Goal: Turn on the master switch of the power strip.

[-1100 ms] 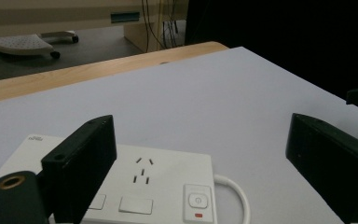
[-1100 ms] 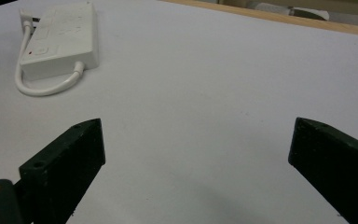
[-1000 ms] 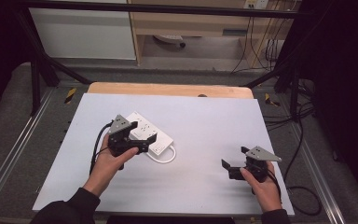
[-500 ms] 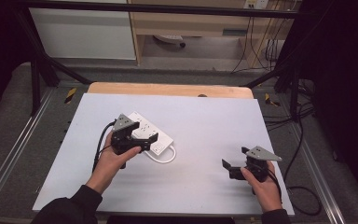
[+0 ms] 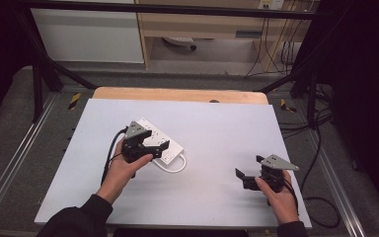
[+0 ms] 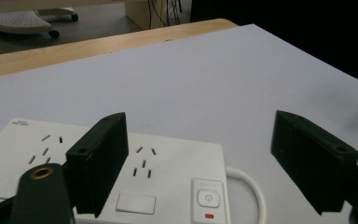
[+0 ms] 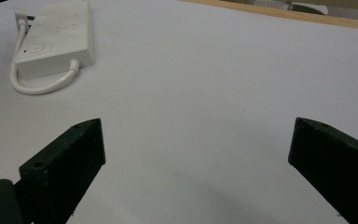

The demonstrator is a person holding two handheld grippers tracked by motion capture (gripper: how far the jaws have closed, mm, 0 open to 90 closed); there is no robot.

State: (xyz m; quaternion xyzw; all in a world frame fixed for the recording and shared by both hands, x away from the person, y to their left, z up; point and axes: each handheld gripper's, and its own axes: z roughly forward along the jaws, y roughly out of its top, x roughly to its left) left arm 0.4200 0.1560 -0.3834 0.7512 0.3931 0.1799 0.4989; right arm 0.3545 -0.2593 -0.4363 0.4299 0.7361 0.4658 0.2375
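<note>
High view: the left tool [image 5: 150,148] hangs over the near end of a white power strip [image 5: 170,146] on the left half of the white table [image 5: 217,128]. Its jaws stand spread and have just been closing a little, with the strip's switch end below and between them, the pads not pressing on it. In the left gripper view one jaw stands over the strip's [image 6: 168,172] sockets, the other beyond its end, above a looping white cord [image 6: 254,186]; the power button [image 6: 207,198] lies between them. The right tool [image 5: 249,173] rests well apart at the near right of the table, jaws wide apart with nothing between them. The right gripper view shows the strip [image 7: 58,35] far off, its cord [image 7: 37,86] curled beside it.
</note>
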